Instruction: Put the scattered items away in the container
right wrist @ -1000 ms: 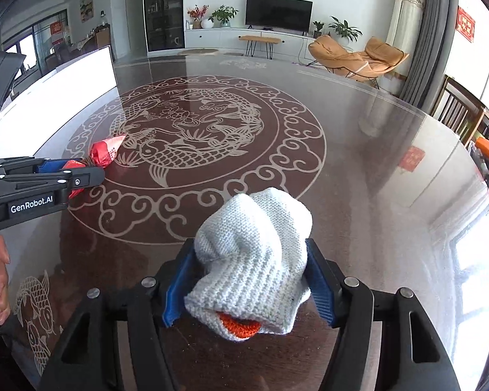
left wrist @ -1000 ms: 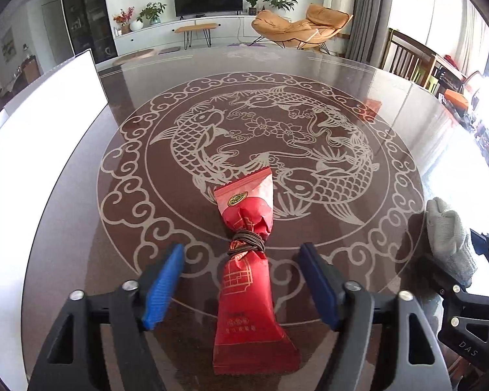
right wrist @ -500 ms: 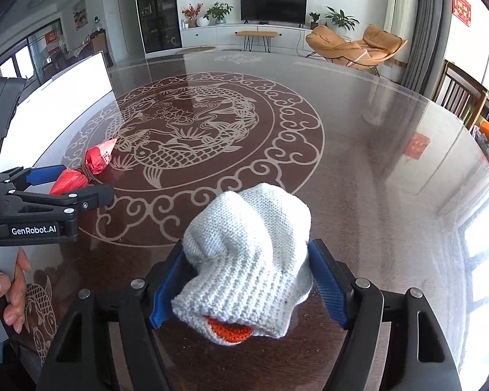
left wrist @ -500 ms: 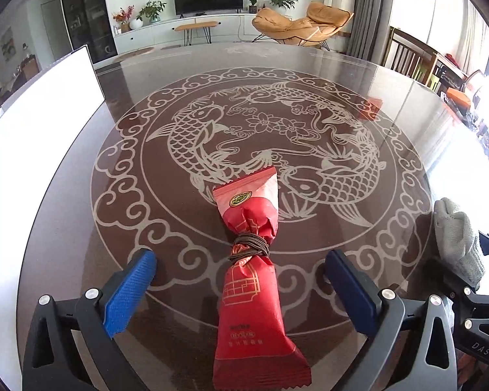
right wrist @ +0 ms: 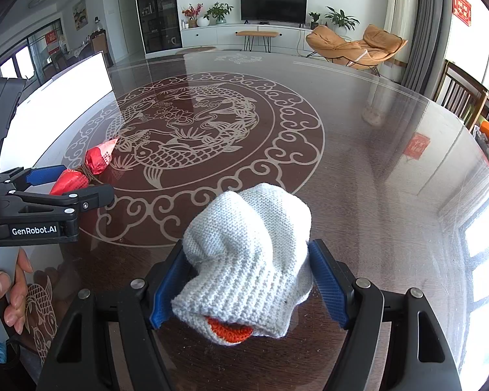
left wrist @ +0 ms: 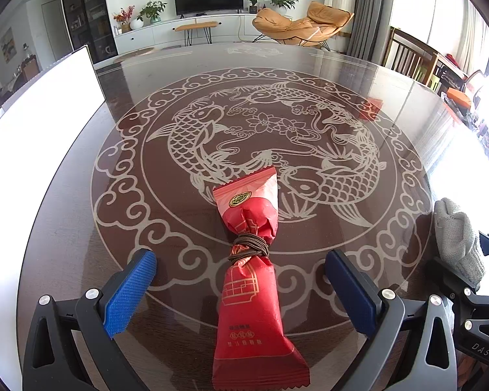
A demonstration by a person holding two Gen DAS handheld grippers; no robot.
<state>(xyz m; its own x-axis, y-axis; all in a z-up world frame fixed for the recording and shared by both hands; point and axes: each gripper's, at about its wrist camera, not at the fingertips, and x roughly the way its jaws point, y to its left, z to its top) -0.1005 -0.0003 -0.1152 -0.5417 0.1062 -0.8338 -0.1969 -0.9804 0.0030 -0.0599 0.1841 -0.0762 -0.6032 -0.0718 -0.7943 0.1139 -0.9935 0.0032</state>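
A red snack packet (left wrist: 249,293), tied at its waist with brown cord, lies flat on the dark glass table (left wrist: 309,75). My left gripper (left wrist: 239,257) stands wide open astride it, both blue pads well clear of the wrapper. A white knitted glove (right wrist: 247,257) with an orange cuff rests on the table between the fingers of my right gripper (right wrist: 247,249). Its jaws have spread and no longer squeeze the glove, though the left pad still brushes it. The packet (right wrist: 96,159) and left gripper (right wrist: 78,182) also show in the right wrist view, the glove (left wrist: 456,241) in the left wrist view.
A tall white container wall (left wrist: 42,123) stands along the table's left side. A person's hand (right wrist: 3,290) holds the left gripper's handle. Wooden chairs (left wrist: 407,55) stand past the table's far right rim. The carp pattern fills the table's middle.
The left jaws swung wide apart from either side of the red packet. The right jaws eased outward off the glove, which bulges wider and sits lower between them.
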